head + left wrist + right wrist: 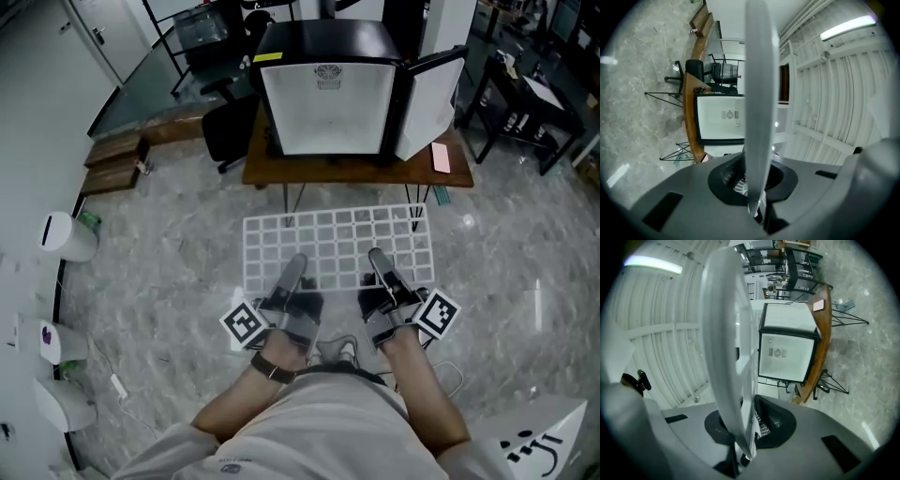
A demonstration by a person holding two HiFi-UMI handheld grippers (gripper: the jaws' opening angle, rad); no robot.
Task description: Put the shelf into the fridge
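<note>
A white wire-grid shelf (pixel 337 246) is held level in the centre of the head view, above the grey marbled floor (pixel 169 272). The left gripper (pixel 294 268) and the right gripper (pixel 379 259) each clamp the shelf's lower edge, one to the left and one to the right of its middle. In each gripper view the pale jaws are pressed together, with a bit of the grid caught at their base. At top centre of the frame, a small black fridge (pixel 323 42) with a white inside stands on a brown wooden table (pixel 356 171). Its door (pixel 429 101) is swung open to the right. A flat pink item (pixel 441 157) lies on the table's right end, and a black office chair (pixel 225 127) stands just left of the table.
</note>
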